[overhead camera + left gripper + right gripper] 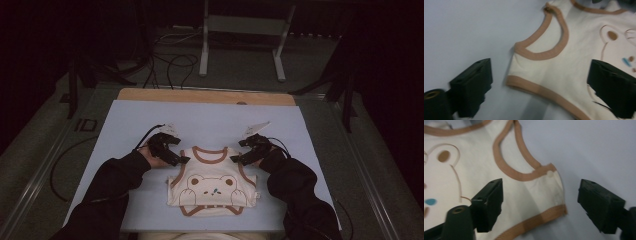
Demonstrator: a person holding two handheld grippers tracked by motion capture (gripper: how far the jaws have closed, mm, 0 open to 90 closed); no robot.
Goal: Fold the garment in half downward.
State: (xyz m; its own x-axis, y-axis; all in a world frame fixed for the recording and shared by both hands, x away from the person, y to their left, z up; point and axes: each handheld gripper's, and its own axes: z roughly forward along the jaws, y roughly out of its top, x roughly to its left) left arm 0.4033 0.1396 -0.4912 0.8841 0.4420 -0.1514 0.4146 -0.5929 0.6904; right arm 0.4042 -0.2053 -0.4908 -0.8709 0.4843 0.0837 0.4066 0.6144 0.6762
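A cream sleeveless baby top with brown trim and a bear drawing lies flat on the pale sheet near the front edge. My left gripper is at its left armhole, my right gripper at its right armhole. In the left gripper view the jaws of the left gripper stand open, straddling the top at its side seam below the armhole. In the right gripper view the right gripper is open in the same way over the other side of the top. Neither gripper's pads press on the cloth.
The sheet covers a wooden board whose far edge shows. Beyond the table, cables lie on the floor beside a metal stand. Dark sleeves come in from the bottom on both sides of the top.
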